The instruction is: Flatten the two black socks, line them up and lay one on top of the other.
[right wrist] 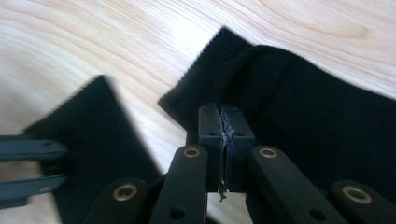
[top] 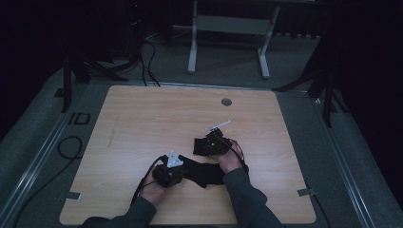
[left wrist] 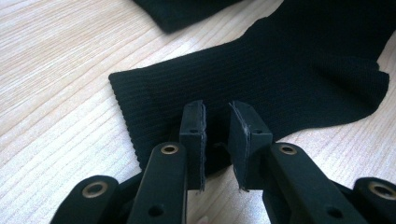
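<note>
On the pale wood-grain counter [top: 142,123] lie black ribbed knit socks [top: 202,171] — 2 of them, it seems, since the left gripper view shows one sock [left wrist: 261,79] across the middle of the frame and the edge of a second black knit piece [left wrist: 182,11] at the top. In the high view the dark fabric sits low and centre, between the 2 hands. The left tongs [left wrist: 217,140] are spread a little, their pads straddling the near edge of the sock just behind its ribbed cuff; the sock's long axis runs from the cuff at centre left up toward the upper right of that frame, so the fabric lies straight ahead of these tongs and closing them would likely take the edge. The right tongs [right wrist: 226,128] are pressed together, pinching a fold of black sock fabric [right wrist: 299,116] near a cuff corner; a second dark piece [right wrist: 93,140] shows blurred at lower left. In the high view the left tongs [top: 167,173] sit at the fabric's left end, the right tongs [top: 211,142] at its upper right. No containers are on the counter.
</note>
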`<action>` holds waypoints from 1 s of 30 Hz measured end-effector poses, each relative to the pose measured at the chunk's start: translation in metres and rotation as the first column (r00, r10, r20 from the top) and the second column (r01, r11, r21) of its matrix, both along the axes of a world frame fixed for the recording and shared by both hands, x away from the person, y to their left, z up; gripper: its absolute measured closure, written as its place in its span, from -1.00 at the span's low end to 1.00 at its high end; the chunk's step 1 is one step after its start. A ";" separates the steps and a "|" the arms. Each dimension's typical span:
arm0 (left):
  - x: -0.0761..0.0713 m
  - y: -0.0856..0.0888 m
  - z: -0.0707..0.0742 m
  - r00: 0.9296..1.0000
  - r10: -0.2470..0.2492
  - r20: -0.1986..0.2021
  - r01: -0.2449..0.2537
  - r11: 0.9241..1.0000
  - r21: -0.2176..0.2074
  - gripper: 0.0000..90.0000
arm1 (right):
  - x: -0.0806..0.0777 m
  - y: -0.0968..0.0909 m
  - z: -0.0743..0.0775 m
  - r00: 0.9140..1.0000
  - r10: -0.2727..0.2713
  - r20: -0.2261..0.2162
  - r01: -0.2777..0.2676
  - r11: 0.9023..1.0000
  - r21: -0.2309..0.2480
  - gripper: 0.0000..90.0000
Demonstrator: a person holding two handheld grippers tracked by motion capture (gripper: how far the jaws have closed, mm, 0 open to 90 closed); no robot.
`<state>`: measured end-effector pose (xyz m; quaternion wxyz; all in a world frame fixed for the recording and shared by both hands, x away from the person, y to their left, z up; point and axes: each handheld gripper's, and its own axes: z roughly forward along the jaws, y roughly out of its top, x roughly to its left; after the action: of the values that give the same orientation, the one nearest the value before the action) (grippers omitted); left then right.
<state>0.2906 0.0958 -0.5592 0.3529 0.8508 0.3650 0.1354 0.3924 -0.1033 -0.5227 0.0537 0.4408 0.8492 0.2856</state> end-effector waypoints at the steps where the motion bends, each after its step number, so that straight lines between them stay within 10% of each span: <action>1: 0.000 0.000 0.000 1.000 0.000 0.000 0.000 1.000 -0.001 0.70 | -0.002 0.000 0.003 1.000 0.008 0.007 -0.008 1.000 0.019 0.96; 19: 0.000 -0.001 0.000 1.000 -0.004 0.001 0.004 1.000 -0.006 0.69 | -0.026 -0.030 0.047 0.991 -0.030 0.130 0.008 0.986 0.165 0.95; 30: 0.000 -0.002 -0.001 1.000 -0.006 -0.003 0.006 1.000 -0.014 0.69 | -0.025 -0.073 0.044 0.984 -0.131 0.121 0.105 0.974 0.199 0.95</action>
<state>0.2902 0.0942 -0.5600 0.3588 0.8496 0.3638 0.1306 0.3673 -0.1768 -0.4787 0.0846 0.4736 0.7844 0.3915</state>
